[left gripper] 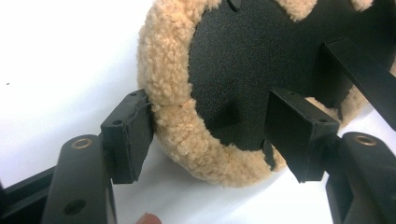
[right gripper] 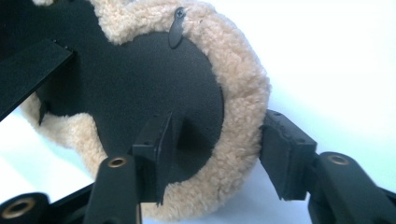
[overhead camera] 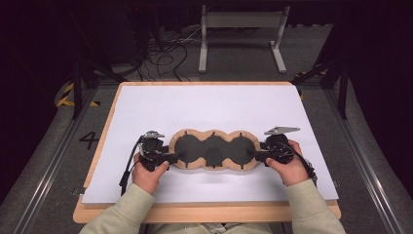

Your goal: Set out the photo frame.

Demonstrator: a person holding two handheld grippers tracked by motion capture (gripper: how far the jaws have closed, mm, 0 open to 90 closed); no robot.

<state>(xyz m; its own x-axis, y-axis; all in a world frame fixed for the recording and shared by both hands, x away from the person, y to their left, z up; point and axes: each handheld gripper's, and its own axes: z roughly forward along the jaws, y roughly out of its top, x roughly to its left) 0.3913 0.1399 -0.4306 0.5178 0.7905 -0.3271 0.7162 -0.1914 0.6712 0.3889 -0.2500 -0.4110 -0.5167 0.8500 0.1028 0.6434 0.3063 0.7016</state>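
step: grasping both ends of the three-lobed fleece-rimmed black pad (overhead camera: 214, 150) lying on the white tabletop (overhead camera: 204, 105) | left gripper (left gripper: 210, 135): partly open, straddling the fleece rim, one pad touching | right gripper (right gripper: 219, 154): narrow on the rim (seems pinched) | next: close left fully, then lift level.

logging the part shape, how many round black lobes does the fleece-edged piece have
3 round lobes in the black, tan-fleece-edged piece: left lobe, middle lobe, right lobe, in one row between the grippers.
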